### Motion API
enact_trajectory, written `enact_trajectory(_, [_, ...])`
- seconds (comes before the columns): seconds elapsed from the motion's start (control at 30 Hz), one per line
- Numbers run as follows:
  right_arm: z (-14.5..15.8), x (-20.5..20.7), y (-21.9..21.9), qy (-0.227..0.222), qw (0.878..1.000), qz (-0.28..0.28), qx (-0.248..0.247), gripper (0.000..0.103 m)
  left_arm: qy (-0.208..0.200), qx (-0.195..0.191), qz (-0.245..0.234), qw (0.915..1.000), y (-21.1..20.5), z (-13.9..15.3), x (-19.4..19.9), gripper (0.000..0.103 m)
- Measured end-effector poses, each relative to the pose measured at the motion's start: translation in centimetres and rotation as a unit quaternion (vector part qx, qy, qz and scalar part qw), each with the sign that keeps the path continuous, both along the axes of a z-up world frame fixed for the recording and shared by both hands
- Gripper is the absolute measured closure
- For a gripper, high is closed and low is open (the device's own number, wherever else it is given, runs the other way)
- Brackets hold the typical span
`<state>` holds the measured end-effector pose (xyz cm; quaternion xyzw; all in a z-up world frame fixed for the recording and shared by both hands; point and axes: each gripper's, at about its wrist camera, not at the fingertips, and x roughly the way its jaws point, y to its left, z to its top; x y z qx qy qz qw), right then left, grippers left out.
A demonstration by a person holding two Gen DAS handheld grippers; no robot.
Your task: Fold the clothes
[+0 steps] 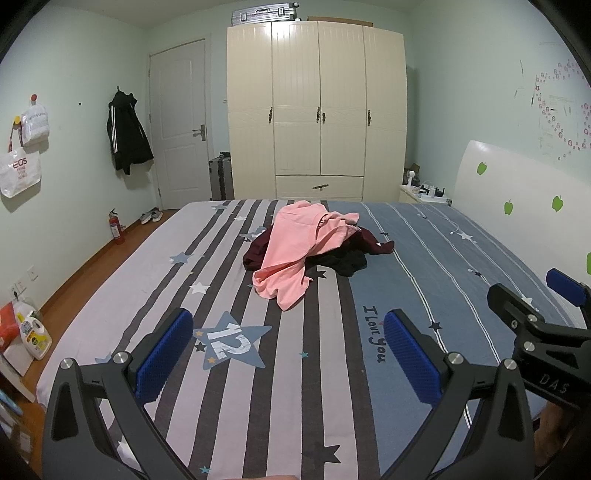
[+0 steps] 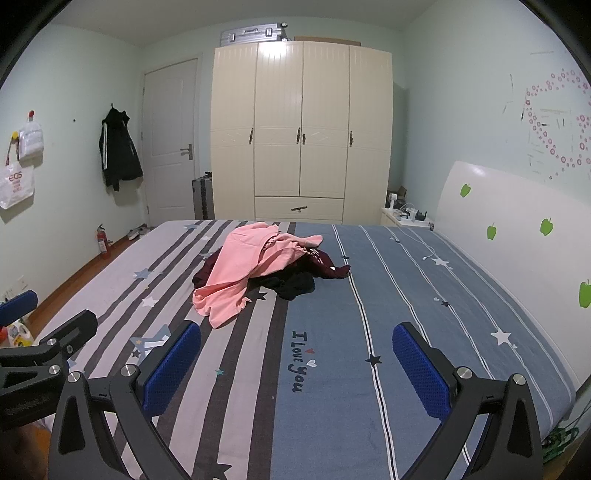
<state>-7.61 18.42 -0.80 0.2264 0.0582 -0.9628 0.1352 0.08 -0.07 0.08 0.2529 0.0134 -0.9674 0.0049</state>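
Cream four-door wardrobe (image 1: 317, 107) at 12 o'clock, silver suitcase (image 1: 264, 14) lying flat on top. White door (image 1: 181, 122) just beside it at 11 o'clock. Black striped jacket (image 1: 127, 134) hanging at 10 o'clock, white tote bag (image 1: 18, 171) at 9 o'clock. Red fire extinguisher (image 1: 116, 227) standing on the floor below. White headboard (image 2: 517, 229) with green apple stickers at 3 o'clock.

Wide open stretch of striped bed sheet (image 1: 295, 387) across the lower frame, nothing on it. Only obstacle is the clothes heap (image 1: 306, 247) at centre; bare sheet runs either side, headboard (image 2: 517, 229) walls the right.
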Motion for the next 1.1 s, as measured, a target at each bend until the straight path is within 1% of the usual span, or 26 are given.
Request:
enact_trajectory(0.2, [-0.1, -0.2, -0.4, -0.002, 1.0, 0.0, 0.0, 0.001, 0.0, -0.002, 0.002, 1.0, -0.2, 0.5, 0.5, 0.001])
enact_trajectory(0.4, [-0.2, -0.5, -0.8, -0.003, 1.0, 0.0, 0.001, 0.0, 0.0, -0.004, 0.004, 1.0, 0.0, 0.1, 0.2, 0.001])
enact_trajectory(0.57, [0.4, 0.1, -0.1, 0.0, 1.0, -0.001, -0.002, 0.001, 0.002, -0.006, 0.008, 1.0, 0.1, 0.1, 0.1, 0.001])
enact_trajectory(1.1, [0.6, 0.0, 0.3, 0.0, 1.0, -0.001, -0.005, 0.001, 0.008, -0.007, 0.012, 0.9999, 0.1, 0.4, 0.4, 0.001])
